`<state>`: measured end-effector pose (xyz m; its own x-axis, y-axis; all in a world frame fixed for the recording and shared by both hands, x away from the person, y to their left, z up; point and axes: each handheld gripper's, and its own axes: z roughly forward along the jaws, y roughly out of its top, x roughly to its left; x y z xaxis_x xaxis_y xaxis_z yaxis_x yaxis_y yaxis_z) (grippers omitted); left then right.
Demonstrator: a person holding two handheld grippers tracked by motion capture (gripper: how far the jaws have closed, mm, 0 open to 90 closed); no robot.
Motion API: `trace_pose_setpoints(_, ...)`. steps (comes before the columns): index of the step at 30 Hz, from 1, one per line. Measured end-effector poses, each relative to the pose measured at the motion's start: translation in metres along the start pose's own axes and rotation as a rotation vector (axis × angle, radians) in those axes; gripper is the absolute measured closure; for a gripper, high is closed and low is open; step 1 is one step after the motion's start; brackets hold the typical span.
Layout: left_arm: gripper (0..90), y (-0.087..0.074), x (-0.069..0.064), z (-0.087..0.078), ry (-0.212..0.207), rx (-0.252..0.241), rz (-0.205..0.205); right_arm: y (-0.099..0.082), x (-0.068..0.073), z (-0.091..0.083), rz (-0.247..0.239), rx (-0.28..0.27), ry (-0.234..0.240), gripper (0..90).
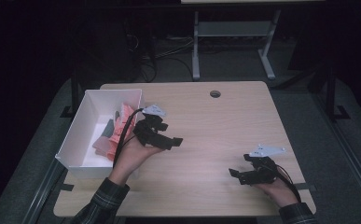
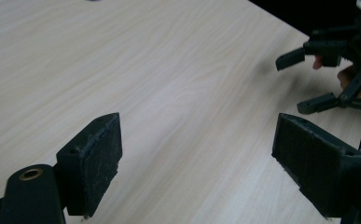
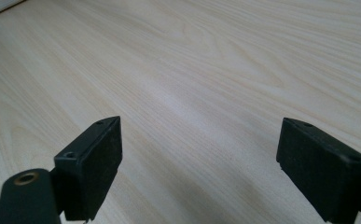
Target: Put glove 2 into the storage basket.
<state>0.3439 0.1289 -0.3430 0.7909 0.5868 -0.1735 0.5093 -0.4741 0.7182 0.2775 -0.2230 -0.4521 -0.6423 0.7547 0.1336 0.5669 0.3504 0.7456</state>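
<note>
Left claw gapes; high view adds box.

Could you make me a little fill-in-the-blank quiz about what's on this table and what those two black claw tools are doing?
1. The white box sits near the table's ____ edge in the high view.
2. The left gripper has its jaws ____, with nothing between them.
3. Between the jaws of the right gripper lies nothing but bare ____.
4. The cloths in the box are mostly ____ in colour.

Missing words: left; open; table; pink
</note>
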Motion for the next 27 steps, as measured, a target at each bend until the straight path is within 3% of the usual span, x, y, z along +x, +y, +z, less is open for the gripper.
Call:
trace_pose_setpoints(15, 15.3, -0.023, -0.026, 0.048, -0.032, 0.054, 0.086, -0.001, -0.001, 0.000, -0.002, -0.004, 0.000, 13.9)
trace_pose_setpoints(27, 15.3, -0.046, -0.032, 0.074, -0.045, 0.027, 0.116, -0.003, 0.000, 0.000, -0.006, 0.003, -0.002, 13.9)
